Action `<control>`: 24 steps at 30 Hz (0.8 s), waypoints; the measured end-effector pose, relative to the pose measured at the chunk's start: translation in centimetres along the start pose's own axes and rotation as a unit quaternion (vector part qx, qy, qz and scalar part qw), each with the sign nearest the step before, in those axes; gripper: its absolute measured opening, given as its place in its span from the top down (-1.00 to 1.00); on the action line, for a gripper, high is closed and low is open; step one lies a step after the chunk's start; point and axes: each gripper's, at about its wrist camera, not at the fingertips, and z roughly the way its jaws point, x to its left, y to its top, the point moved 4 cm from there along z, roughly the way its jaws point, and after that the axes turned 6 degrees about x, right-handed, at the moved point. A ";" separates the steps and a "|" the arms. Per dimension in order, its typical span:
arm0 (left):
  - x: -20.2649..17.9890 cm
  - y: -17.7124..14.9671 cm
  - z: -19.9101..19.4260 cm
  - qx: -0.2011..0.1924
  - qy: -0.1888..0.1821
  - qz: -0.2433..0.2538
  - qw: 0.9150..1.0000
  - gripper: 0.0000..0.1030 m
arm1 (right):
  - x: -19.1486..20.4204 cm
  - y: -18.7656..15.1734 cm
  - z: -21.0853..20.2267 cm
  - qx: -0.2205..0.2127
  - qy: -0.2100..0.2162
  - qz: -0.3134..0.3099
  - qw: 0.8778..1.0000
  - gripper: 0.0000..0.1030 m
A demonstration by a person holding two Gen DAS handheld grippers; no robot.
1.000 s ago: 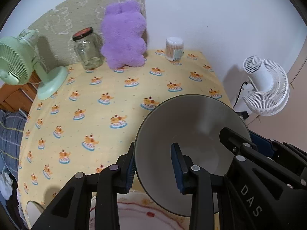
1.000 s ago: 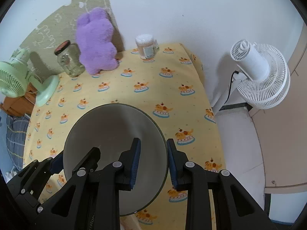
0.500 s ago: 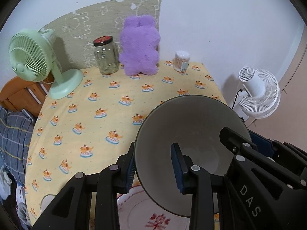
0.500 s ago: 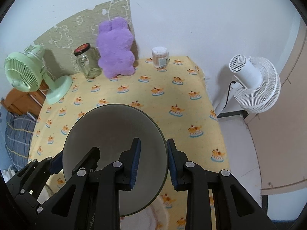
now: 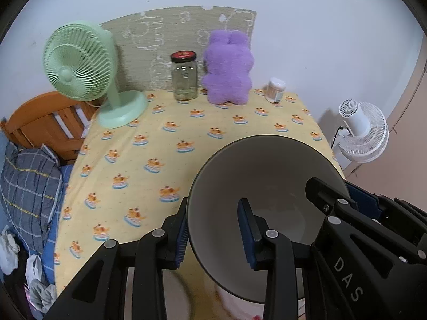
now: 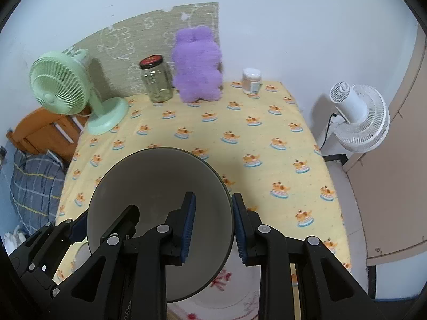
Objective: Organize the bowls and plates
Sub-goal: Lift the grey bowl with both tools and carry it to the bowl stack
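A grey bowl (image 5: 267, 176) hangs tilted above the near end of the yellow-clothed table (image 5: 149, 144), held from both sides. My left gripper (image 5: 213, 213) is shut on the bowl's left rim, one pad outside the wall and one inside. My right gripper (image 6: 213, 205) is shut on the opposite rim of the same bowl (image 6: 160, 186). Each view also shows the other gripper's fingers (image 5: 328, 200) reaching over the far rim. Under the bowl lies a white plate with a red pattern (image 6: 226, 285), partly hidden by the bowl and the grippers.
Along the wall stand a green desk fan (image 5: 80, 64), a glass jar with a dark lid (image 5: 184, 76), a purple plush toy (image 5: 229, 66) and a small white container (image 5: 275, 89). A white floor fan (image 6: 357, 117) stands right of the table, a checked pillow (image 5: 26, 186) left.
Both grippers have risen and drawn back from the wall with the bowl still gripped between them. The things along the wall now look farther off.
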 end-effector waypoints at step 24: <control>10.8 -6.2 -1.8 0.023 0.000 0.006 1.000 0.37 | 11.6 -6.7 -0.1 0.019 -0.002 -0.007 1.000 0.39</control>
